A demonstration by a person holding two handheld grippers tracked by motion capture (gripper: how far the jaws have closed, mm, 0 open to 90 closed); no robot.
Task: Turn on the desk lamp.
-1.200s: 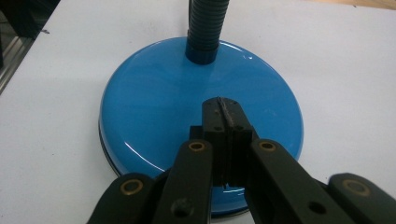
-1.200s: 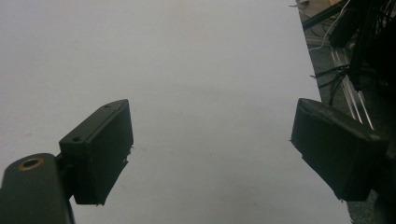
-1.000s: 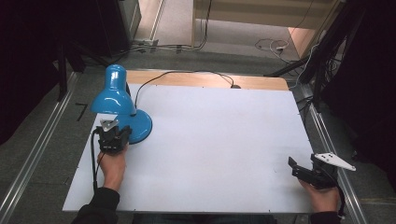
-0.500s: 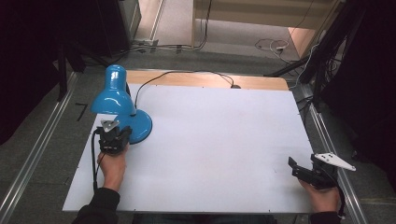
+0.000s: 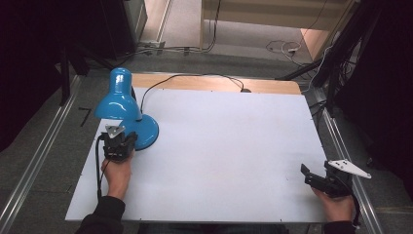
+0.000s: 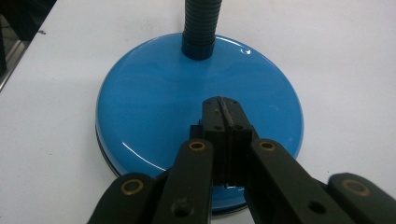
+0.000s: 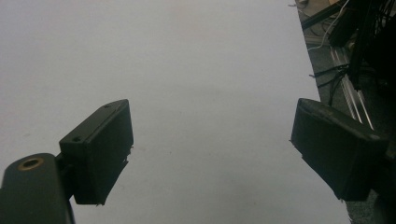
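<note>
Blue desk lamp [image 5: 125, 112] stands at the tabletop's [image 5: 234, 156] left edge; the left tool [image 6: 223, 116], pressed together, tips over the lamp's round base [image 6: 154, 112], stem straight ahead. Right tool [image 7: 210, 140], spread wide, sits far across from the lamp.

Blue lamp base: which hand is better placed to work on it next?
Left. The left gripper sits shut over the lamp base, tips on its top. The right gripper rests open at the table's far right edge, well away from the lamp.
</note>
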